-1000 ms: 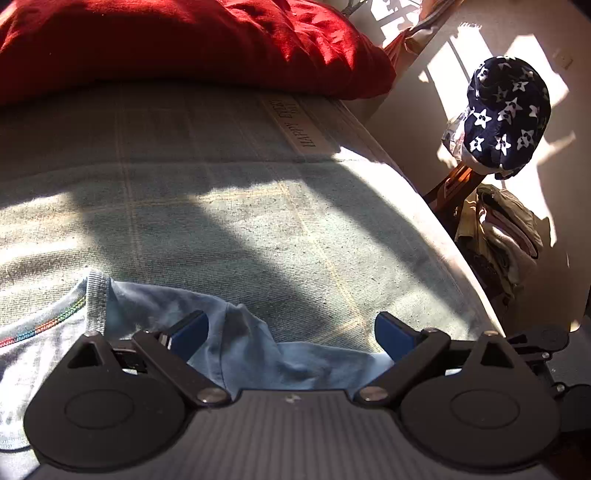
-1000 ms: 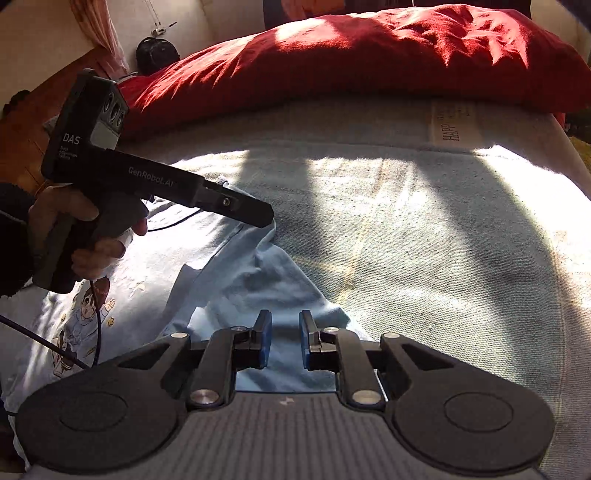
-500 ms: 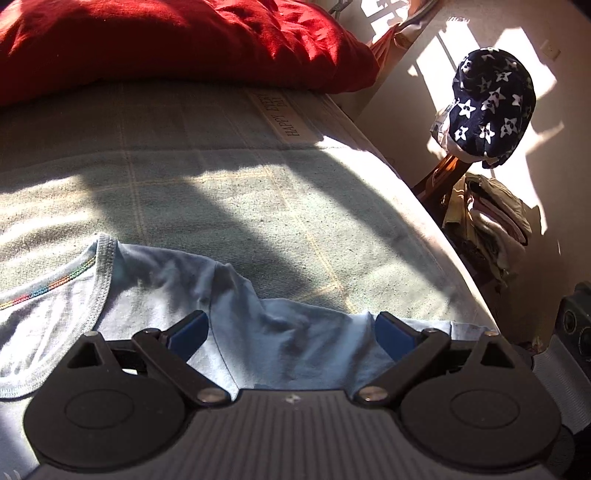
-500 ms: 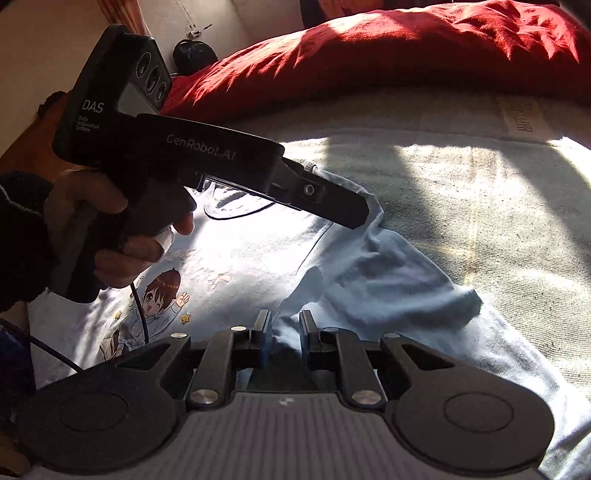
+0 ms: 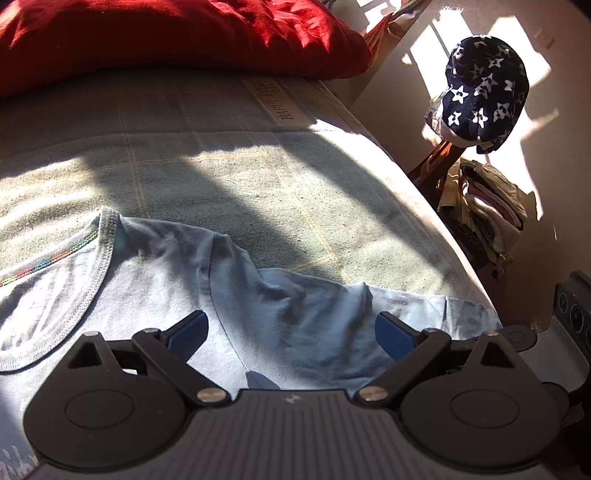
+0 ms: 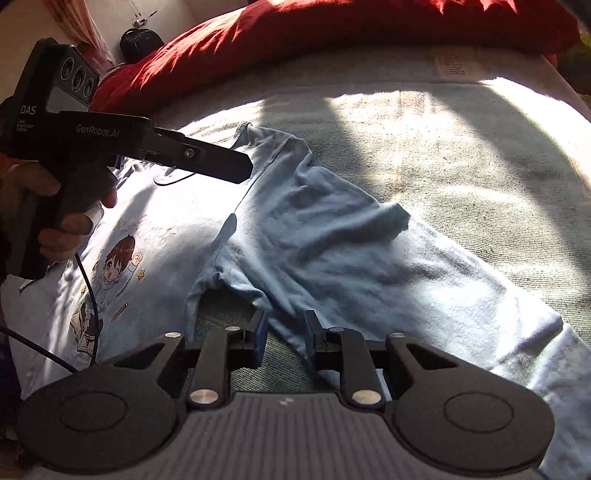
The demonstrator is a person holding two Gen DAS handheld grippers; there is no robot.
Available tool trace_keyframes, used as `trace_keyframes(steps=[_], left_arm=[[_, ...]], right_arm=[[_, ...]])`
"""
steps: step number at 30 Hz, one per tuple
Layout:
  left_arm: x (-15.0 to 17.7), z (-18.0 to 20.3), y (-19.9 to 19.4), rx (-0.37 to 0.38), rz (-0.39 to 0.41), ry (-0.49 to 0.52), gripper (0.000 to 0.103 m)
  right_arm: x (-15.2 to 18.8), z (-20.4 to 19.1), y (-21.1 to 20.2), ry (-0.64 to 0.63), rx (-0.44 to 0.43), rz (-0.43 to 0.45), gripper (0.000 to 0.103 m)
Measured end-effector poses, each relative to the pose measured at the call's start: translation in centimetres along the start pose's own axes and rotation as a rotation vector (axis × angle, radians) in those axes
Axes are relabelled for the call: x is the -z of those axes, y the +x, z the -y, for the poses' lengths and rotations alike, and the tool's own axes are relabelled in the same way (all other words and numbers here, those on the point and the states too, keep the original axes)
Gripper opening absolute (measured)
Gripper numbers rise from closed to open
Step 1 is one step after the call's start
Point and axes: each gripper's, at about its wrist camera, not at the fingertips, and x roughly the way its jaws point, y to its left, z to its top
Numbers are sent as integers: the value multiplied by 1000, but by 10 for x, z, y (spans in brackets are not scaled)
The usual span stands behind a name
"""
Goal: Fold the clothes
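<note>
A light blue T-shirt [image 6: 332, 236] with a cartoon print lies face up on the bed, its sleeve [image 6: 461, 280] spread out to the right. My right gripper [image 6: 286, 328] sits low at the sleeve's underarm edge. Its jaws are opening; a fold of cloth lies loose between them, and the pads do not press on it. A hand [image 6: 66, 221] holds my left gripper [image 6: 236, 168] above the shirt's collar. In the left wrist view my left gripper [image 5: 290, 332] stands wide open over the shoulder of the T-shirt [image 5: 288, 314], beside the grey collar [image 5: 105, 251]; it holds nothing.
A red pillow [image 5: 166, 33] lies across the head of the bed. The bed's right edge [image 5: 424, 206] drops to the floor, where a star-patterned cap [image 5: 484, 92] hangs over a pile of clothes [image 5: 487, 206]. A black cable [image 6: 88, 288] trails over the shirt's print.
The right gripper pulled the sleeve out sideways, then parted its jaws and let the cloth go. The left gripper drew back, so more of the shirt's shoulder and collar shows.
</note>
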Motion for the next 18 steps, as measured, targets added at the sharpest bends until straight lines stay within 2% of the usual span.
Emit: trace_keyframes(steps=[2, 5, 8, 10, 11, 12, 14, 18], left_arm=[[-1, 2, 2, 3, -1, 6, 96], [-3, 5, 6, 8, -8, 4, 96], [-5, 11, 6, 17, -5, 22, 96], [-6, 14, 5, 23, -8, 34, 96], [-7, 16, 5, 27, -11, 38, 96], [-7, 17, 5, 35, -13, 34, 96], [-8, 18, 6, 60, -17, 15, 96], [-8, 26, 17, 82, -31, 3, 96]], right_arm=[[-11, 5, -1, 20, 5, 43, 35], [-21, 21, 20, 9, 88, 17, 35], [-24, 43, 27, -25, 120, 40, 14], [-26, 48, 21, -26, 153, 46, 11], [-25, 48, 16, -33, 181, 45, 15], [-24, 46, 8, -31, 203, 44, 25], [-18, 39, -5, -12, 179, 50, 40], [0, 14, -16, 17, 43, 53, 40]])
